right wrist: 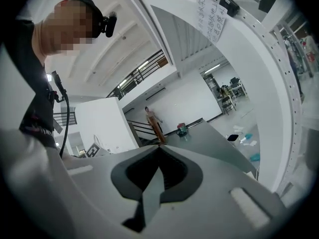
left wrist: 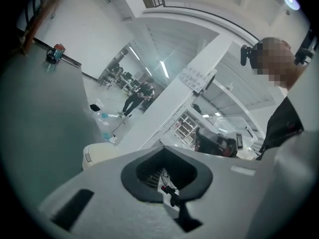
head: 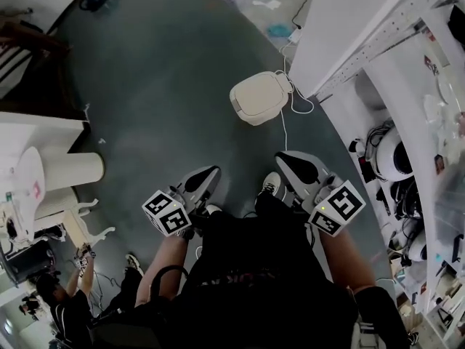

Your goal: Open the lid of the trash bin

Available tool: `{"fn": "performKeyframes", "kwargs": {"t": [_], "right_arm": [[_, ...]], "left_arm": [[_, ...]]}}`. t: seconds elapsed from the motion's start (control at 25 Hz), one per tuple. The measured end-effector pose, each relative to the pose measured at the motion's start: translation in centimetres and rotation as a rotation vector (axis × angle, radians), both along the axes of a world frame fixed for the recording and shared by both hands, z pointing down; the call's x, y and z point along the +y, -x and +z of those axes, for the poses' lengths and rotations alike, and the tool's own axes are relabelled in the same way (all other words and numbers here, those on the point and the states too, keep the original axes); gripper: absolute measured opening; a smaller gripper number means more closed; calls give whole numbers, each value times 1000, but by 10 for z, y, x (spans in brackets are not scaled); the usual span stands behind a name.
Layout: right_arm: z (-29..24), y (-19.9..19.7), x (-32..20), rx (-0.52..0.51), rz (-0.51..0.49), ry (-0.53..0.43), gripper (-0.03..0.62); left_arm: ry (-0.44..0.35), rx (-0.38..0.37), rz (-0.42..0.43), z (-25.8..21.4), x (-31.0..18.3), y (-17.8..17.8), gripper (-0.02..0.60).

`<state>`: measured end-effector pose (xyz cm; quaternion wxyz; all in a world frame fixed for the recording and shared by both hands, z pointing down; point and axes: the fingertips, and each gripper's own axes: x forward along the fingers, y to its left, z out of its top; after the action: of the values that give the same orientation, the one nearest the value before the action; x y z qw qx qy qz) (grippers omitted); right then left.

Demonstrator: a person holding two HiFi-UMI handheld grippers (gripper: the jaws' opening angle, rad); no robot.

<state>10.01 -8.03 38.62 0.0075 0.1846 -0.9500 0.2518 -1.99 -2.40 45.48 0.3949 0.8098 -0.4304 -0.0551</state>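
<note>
Head view: the trash bin [head: 258,99] is found on the floor [head: 160,71], at its right edge against the white partition [head: 349,20], lid down. The left gripper [head: 205,176] and right gripper [head: 296,163] are held well apart from it.

Left gripper view: jaws are closed together, empty.

Right gripper view: jaws likewise together, empty.

Task judged not begun; approach and lid lift remain.

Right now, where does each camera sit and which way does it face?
Head view: on the person's head, facing steeply down at the floor and trash bin; shows forearms, a shoe, left tongs and right tongs, both shut.
Left gripper view: on the left tongs, looking along them toward the trash bin; black top at right.
Right gripper view: on the right tongs, looking across the room at a staircase; black top at left.
Shared: head and left gripper views both show the trash bin.
</note>
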Motion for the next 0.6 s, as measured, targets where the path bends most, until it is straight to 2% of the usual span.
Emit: {"fn": "performKeyframes", "kwargs": {"t": [0.24, 0.6], "right_arm": [[2, -5, -24, -5, -8, -18, 0], [3, 7, -48, 30, 75, -35, 0]], "left_arm": [[39, -6, -54, 21, -26, 4, 0], [106, -35, -18, 77, -72, 30, 0]]}}
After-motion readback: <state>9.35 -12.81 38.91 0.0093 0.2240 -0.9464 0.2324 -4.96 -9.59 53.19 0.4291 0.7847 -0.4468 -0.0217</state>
